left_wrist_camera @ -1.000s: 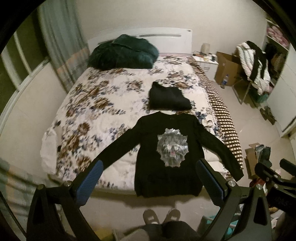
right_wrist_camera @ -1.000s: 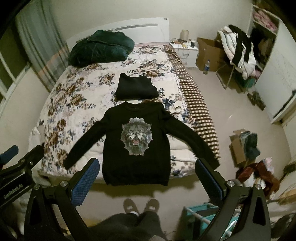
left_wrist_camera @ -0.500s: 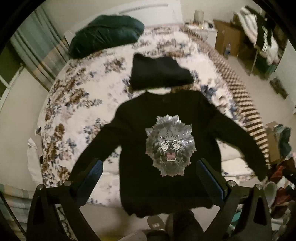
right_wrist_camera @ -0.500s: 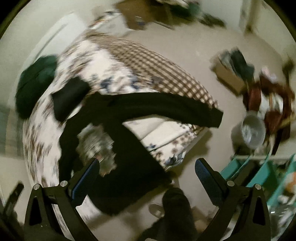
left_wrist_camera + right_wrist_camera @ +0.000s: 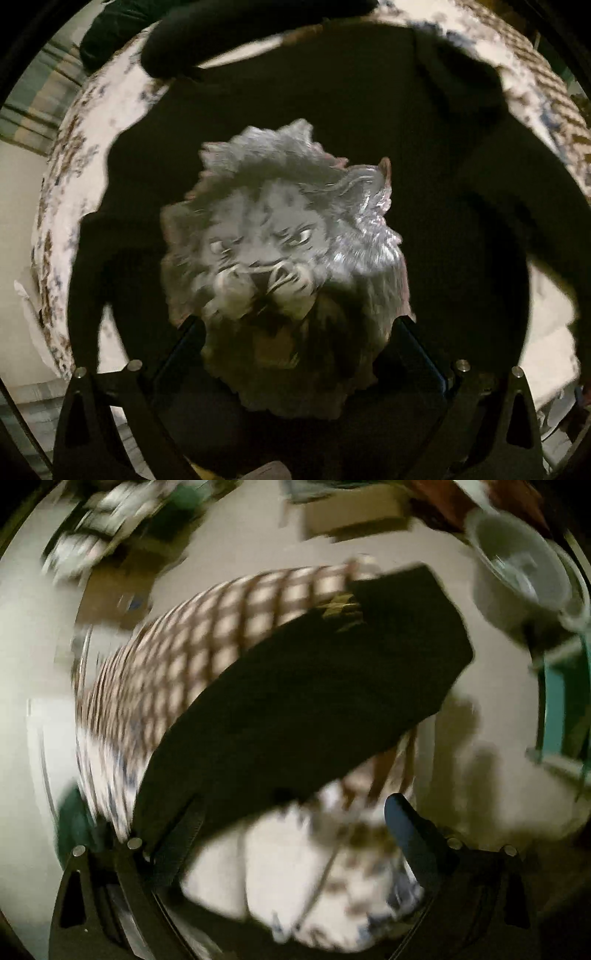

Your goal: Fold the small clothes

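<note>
Black sweater [image 5: 369,96] on floral bedspread [image 5: 110,107], folded garment [image 5: 221,29] beyond

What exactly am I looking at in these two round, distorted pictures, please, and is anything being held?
No robot here: a person holds a two-fingered gripper in each hand, each with a fisheye camera looking along its fingers. The left gripper looks down on a black sweater with a lion print, spread on a floral bedspread. The right gripper, blurred by motion, is at the sweater's sleeve, beside a checked blanket. Both sets of jaws stand wide apart, holding nothing.
</note>
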`<state>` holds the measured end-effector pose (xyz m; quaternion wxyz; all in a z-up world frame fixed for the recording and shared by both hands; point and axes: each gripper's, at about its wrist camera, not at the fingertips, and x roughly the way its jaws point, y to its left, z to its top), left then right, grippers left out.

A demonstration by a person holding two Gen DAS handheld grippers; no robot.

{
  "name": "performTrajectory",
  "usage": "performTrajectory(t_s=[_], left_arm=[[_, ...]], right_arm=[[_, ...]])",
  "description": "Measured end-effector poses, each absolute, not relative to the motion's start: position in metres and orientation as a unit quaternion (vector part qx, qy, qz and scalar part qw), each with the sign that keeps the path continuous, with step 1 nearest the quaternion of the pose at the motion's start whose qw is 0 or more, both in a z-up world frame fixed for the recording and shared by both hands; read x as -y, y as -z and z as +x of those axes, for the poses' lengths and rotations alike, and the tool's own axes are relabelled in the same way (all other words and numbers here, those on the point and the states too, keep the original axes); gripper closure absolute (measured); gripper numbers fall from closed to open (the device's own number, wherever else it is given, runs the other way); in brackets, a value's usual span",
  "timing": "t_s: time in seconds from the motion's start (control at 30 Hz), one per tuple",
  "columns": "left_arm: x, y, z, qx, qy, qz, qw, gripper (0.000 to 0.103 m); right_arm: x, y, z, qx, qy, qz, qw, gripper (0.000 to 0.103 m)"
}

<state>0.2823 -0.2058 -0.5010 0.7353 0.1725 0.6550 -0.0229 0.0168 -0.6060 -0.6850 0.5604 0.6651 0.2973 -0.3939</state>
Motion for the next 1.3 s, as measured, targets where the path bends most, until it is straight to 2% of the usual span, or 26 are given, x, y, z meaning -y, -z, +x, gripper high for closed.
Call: performTrajectory(t_s=[0.1,0.17,0.3,0.4,0.63,0.7,0.73,0.8,0.9,1.0,1.1,1.2,1.23,1.27,1.3], left_arm=[[0.213,0.520,0.291,-0.654,0.031,0.181,0.734,0.000],[0.215,0.529,0.294,-0.653,0.036,0.183,0.734,0.000],[0.215,0.539,0.299,-0.658,0.041,0.173,0.732,0.000],[0.211,0.541,0.297,-0.660,0.048,0.162,0.733,0.000],[0.201,0.545,0.296,-0.660,0.060,0.149,0.734,0.000],[0.195,0.544,0.298,-0.659,0.060,0.148,0.735,0.000],[0.194,0.544,0.297,-0.658,0.060,0.149,0.736,0.000],[0.198,0.545,0.300,-0.657,0.059,0.148,0.737,0.000],[0.200,0.546,0.299,-0.655,0.060,0.148,0.738,0.000],[0.202,0.545,0.295,-0.650,0.060,0.148,0.743,0.000],[0.204,0.545,0.295,-0.646,0.062,0.144,0.747,0.000],[0.203,0.545,0.293,-0.640,0.064,0.142,0.752,0.000],[0.202,0.545,0.292,-0.639,0.065,0.142,0.753,0.000],[0.202,0.545,0.292,-0.639,0.066,0.142,0.753,0.000],[0.201,0.545,0.293,-0.640,0.066,0.142,0.752,0.000]], right_arm=[[0.616,0.704,0.008,-0.237,0.420,0.681,0.551,0.005],[0.622,0.712,0.009,-0.218,0.433,0.682,0.547,0.018],[0.631,0.720,0.013,-0.176,0.460,0.687,0.534,0.020],[0.634,0.716,0.015,-0.155,0.453,0.699,0.531,0.025],[0.651,0.709,-0.004,-0.131,0.456,0.693,0.543,0.027],[0.652,0.695,-0.008,-0.136,0.466,0.671,0.561,0.036],[0.653,0.690,-0.006,-0.134,0.473,0.659,0.569,0.037],[0.654,0.685,-0.010,-0.138,0.472,0.647,0.583,0.037],[0.660,0.699,-0.025,-0.155,0.490,0.656,0.552,0.037],[0.668,0.721,-0.043,-0.157,0.486,0.677,0.530,0.028],[0.679,0.749,-0.054,-0.140,0.454,0.707,0.524,0.021],[0.683,0.772,-0.061,-0.093,0.418,0.748,0.506,0.021],[0.683,0.768,-0.061,-0.093,0.425,0.741,0.511,0.025],[0.683,0.760,-0.060,-0.097,0.433,0.726,0.526,0.033],[0.686,0.744,-0.055,-0.118,0.449,0.693,0.552,0.054]])
